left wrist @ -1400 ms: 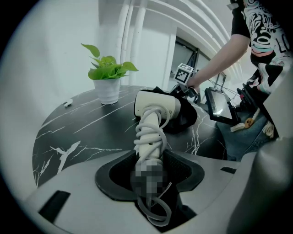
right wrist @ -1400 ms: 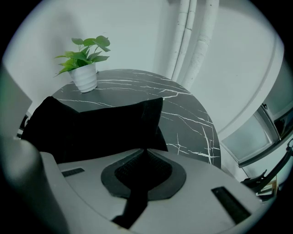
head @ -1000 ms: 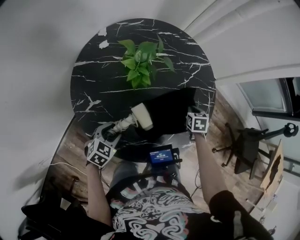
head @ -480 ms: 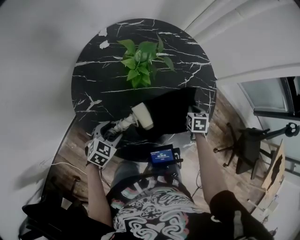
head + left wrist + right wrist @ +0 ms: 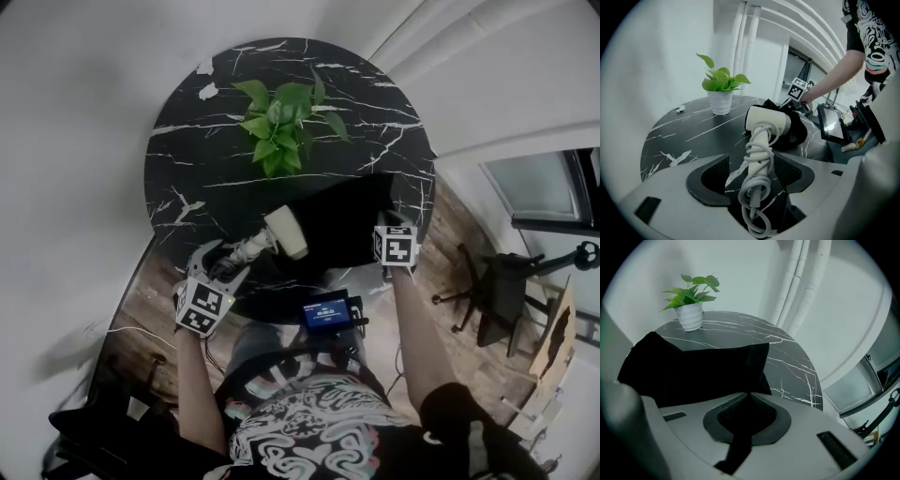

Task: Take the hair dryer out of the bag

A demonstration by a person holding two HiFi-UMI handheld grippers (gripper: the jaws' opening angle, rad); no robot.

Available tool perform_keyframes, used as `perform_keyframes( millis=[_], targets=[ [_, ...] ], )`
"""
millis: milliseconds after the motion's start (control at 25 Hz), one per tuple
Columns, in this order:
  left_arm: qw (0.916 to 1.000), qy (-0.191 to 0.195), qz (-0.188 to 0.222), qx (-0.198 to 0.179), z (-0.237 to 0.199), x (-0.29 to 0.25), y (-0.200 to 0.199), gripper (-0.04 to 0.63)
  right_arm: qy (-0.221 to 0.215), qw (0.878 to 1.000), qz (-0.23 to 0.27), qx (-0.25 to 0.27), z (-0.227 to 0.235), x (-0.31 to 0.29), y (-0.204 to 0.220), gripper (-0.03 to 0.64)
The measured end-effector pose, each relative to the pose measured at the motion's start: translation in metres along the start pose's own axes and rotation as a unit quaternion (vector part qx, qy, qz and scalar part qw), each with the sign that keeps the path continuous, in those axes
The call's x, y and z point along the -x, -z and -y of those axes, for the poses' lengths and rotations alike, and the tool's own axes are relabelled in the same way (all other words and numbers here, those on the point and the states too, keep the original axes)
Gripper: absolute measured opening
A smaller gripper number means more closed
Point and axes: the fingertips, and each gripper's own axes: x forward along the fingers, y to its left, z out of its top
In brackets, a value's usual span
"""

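A white hair dryer (image 5: 284, 232) lies on the black marble table (image 5: 206, 150), its head against the black bag (image 5: 342, 220). Its cord is wound round the handle (image 5: 759, 154). My left gripper (image 5: 225, 260) stands around that handle with its jaws opening. In the left gripper view the handle lies between the wide pads (image 5: 712, 176) of the left gripper (image 5: 753, 173), and they do not press on it. At the bag's near right corner my right gripper (image 5: 384, 223) is shut on a fold of the bag's fabric (image 5: 693, 369), which runs between the jaws of the right gripper (image 5: 746, 413).
A potted green plant (image 5: 281, 117) stands at the far middle of the table. A small device with a lit screen (image 5: 323, 312) sits at the near table edge. An office chair (image 5: 492, 281) stands on the wooden floor to the right.
The left gripper's jaws look a little wider around the handle. The hair dryer, the bag and the right gripper have kept their places.
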Motion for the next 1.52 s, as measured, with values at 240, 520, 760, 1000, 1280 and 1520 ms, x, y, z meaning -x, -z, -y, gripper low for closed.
perform_keyframes(
  millis=[240,520,760,1000,1280,1520],
  targets=[
    [0.9999,0.005,0.009,0.0,0.002,0.0,-0.008,0.293,0.006,1.0,0.024,0.005,0.002,0.013,-0.004,0.023],
    [0.9997,0.008,0.022,0.001,-0.002,-0.002,-0.022,0.294,0.007,0.998,0.052,-0.02,0.004,0.029,-0.01,0.023],
    [0.9994,0.012,0.032,0.0,-0.007,0.001,-0.033,0.294,-0.003,0.997,0.068,-0.044,0.003,0.043,-0.014,0.025],
    [0.9992,0.013,0.037,0.007,-0.008,0.0,-0.033,0.295,-0.016,0.996,0.077,-0.048,-0.001,0.055,-0.017,0.025],
    [0.9991,0.01,0.042,0.006,-0.01,-0.001,-0.038,0.293,-0.015,0.994,0.087,-0.061,0.002,0.065,-0.018,0.026],
    [0.9965,-0.009,0.083,0.006,-0.013,0.005,-0.062,0.293,-0.03,0.987,0.127,-0.098,-0.002,0.092,-0.028,0.058]
  ],
)
